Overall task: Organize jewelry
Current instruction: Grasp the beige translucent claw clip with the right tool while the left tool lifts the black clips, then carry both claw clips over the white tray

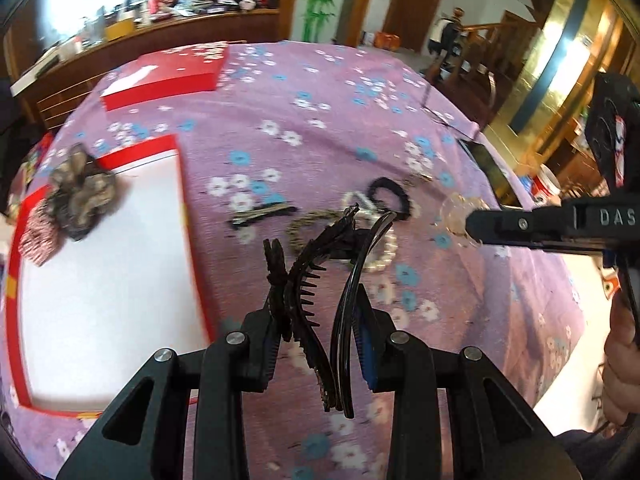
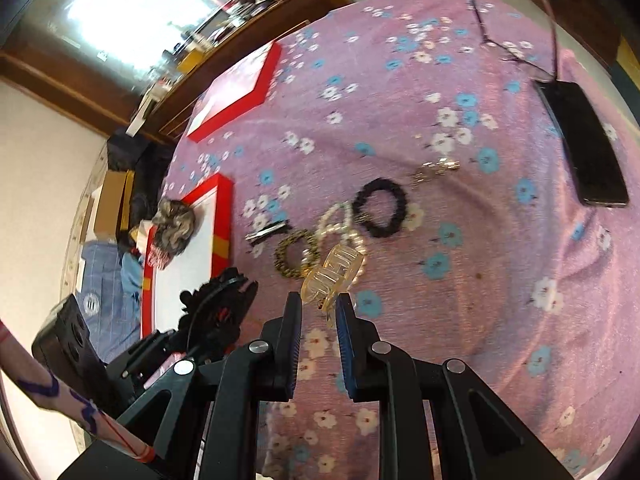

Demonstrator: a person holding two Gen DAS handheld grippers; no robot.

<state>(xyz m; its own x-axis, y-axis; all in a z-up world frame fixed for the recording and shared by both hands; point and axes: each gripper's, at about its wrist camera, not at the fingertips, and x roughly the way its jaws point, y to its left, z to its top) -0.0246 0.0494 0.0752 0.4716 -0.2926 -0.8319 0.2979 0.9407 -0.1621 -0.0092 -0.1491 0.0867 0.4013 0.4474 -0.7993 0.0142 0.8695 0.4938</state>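
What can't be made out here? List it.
- Black clip, left wrist view: blurred; its lower end hidden between the left gripper's fingers.
- Clear clip, left wrist view: blurred, partly behind the right gripper.
- Box, both views: cut off by the frame edge or grippers.

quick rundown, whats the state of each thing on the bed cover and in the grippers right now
left gripper: shut on black hair clip
black hair clip: held, lifted
right gripper: shut on clear claw clip
clear claw clip: held by its handle end
red box: open, white inside
brown scrunchie: lying in red box
red lid: off, lying apart
black hair tie: loose on cover
phone: screen dark
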